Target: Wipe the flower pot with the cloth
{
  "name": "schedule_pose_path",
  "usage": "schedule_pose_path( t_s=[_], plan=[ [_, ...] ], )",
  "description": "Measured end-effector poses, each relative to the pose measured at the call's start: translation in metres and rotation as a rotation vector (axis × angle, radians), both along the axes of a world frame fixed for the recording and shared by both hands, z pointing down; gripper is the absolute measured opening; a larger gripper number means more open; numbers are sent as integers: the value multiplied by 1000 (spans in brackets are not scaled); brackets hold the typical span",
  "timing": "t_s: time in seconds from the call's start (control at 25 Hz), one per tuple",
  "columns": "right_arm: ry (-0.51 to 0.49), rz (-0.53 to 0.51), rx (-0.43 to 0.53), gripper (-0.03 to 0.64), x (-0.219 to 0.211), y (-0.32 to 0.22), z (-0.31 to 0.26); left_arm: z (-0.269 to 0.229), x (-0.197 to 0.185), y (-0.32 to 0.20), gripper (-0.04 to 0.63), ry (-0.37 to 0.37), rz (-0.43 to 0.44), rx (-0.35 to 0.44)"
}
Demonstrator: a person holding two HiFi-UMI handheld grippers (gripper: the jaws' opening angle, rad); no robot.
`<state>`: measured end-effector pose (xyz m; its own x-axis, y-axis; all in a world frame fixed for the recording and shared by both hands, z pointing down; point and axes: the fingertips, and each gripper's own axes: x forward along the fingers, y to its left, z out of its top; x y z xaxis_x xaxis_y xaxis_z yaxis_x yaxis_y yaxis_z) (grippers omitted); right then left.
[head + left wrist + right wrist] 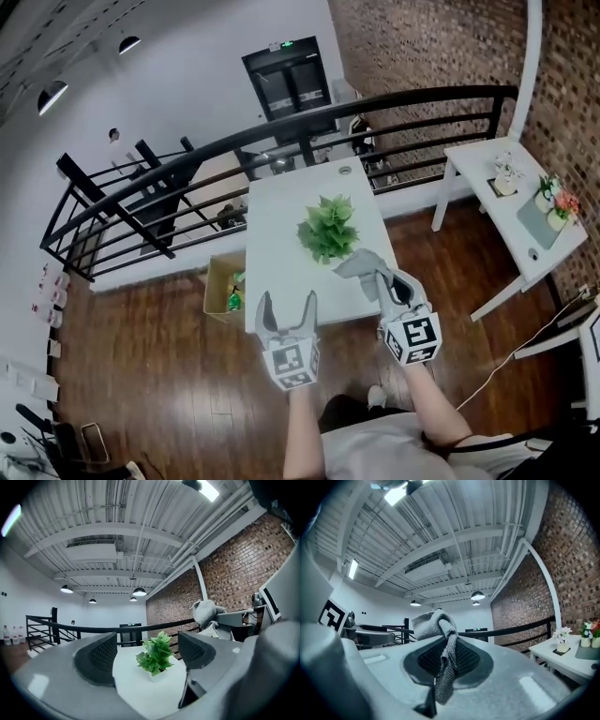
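The flower pot (156, 673), holding a green plant (327, 229), stands near the middle of the white desk (281, 216). The cloth (359, 264) is clamped in the closed jaws of the right gripper (382, 279), just beside the plant. The left gripper (287, 302) is at the desk's near edge, its jaws apart and empty.

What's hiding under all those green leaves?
A small white flower pot sits under the leaves, on the white table. The leaves cover its top, so any soil inside is hidden.
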<state>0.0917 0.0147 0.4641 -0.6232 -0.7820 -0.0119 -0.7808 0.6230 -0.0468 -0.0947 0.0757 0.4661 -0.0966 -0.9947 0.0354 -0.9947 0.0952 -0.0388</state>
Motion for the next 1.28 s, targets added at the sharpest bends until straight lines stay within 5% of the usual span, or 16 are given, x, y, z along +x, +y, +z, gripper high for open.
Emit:
schedule_pose_path(
  t_s=[0.36, 0.84, 1.08, 1.28],
  plan=[
    [62, -2, -20, 17, -35, -60, 18, 26, -48, -82, 414, 86, 20, -19],
    [97, 52, 63, 17, -118, -133, -21, -16, -129, -186, 417, 106, 137, 74],
    [106, 84, 82, 17, -161, -139, -25, -6, -165, -210, 417, 115, 216, 53],
    [115, 74, 12, 17, -147, -152, -4, 47, -172, -228, 425, 155, 254, -75]
  ],
)
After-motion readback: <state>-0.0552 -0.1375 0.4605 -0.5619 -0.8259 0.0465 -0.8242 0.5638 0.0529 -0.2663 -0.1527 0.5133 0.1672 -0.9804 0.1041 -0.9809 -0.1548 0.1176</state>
